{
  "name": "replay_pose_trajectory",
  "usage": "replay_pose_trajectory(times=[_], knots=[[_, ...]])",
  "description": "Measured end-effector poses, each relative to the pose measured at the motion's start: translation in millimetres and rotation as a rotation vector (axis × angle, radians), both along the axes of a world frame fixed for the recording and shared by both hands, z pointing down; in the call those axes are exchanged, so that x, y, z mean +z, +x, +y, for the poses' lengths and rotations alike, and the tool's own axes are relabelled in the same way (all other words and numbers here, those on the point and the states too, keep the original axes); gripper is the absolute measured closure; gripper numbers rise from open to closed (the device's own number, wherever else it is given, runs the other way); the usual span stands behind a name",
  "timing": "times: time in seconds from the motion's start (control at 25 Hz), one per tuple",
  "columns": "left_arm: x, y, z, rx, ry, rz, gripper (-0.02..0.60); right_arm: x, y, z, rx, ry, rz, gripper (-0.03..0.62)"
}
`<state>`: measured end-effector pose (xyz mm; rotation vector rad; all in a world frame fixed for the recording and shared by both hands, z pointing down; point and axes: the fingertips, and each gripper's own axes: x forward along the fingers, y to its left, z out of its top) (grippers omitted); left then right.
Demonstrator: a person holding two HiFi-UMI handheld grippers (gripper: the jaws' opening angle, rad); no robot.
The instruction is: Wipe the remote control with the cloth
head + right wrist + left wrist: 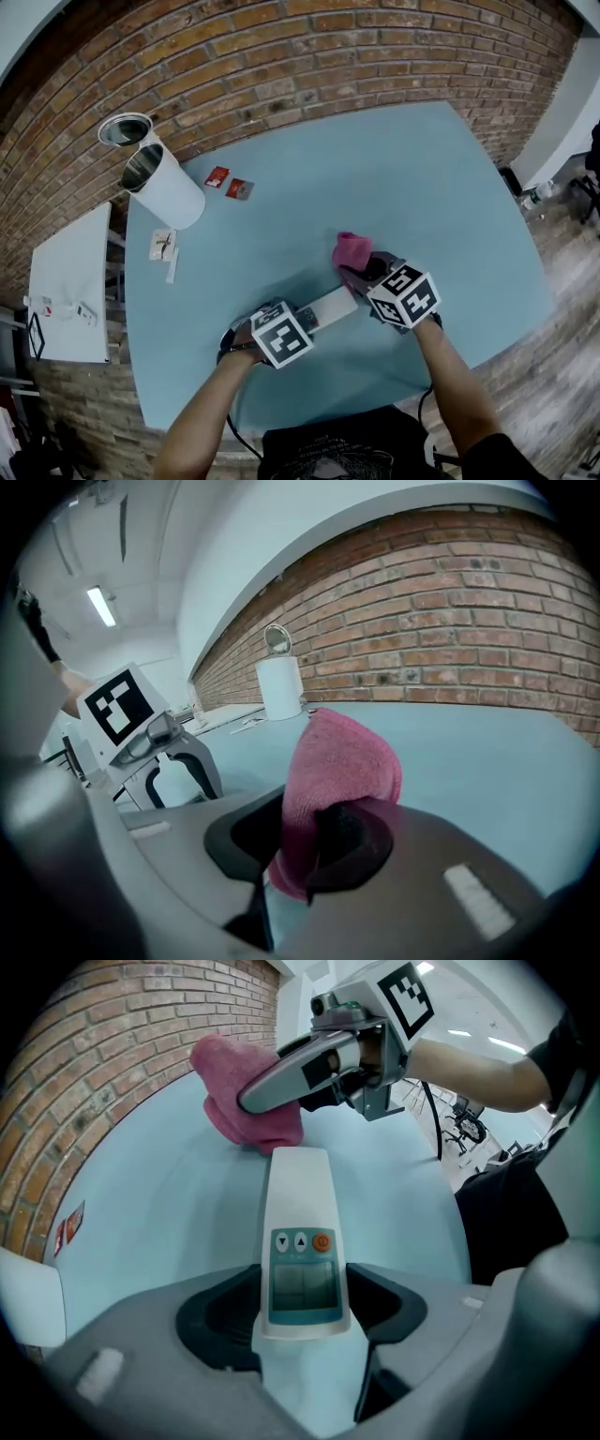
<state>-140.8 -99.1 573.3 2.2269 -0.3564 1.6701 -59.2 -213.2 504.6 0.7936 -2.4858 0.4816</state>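
Left gripper (302, 1307) jaws clamp white rectangular plastic remote control (298, 1204). Right gripper (314, 841) jaws pinch pink terry cloth (342, 752) at its far end. Light-blue tabletop (422, 206) open far and right.

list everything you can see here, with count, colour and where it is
remote control: 1, white with an orange button, on the table, near end in the left tool
cloth: 1, pink, bunched, at the remote's far end, in the right tool
table: 1, light blue, fills the middle
canister: 1, white, lid up, table's far left
packets: 2, red, beside the canister
paper slips: 2, white, near the table's left edge
side table: 1, white, left of the blue table
brick wall: 1, red-brown, behind the table
left tool: 1, grey, shut on the remote
right tool: 1, grey, shut on the cloth
forearms: 2, bottom of the head view
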Motion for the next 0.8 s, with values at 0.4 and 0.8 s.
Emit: replay_pose_trajectory(times=[0.4, 0.8], knots=[[-0.3, 0.3, -0.1, -0.005, -0.015, -0.027, 0.296, 0.9, -32.9, -2.5, -0.236, -0.017, -0.024, 0.531], [0.5, -1.0, -0.7, -0.014, -0.024, -0.054, 0.296, 1.9, -68.4, 7.5, -0.371, -0.037, -0.046, 0.530]])
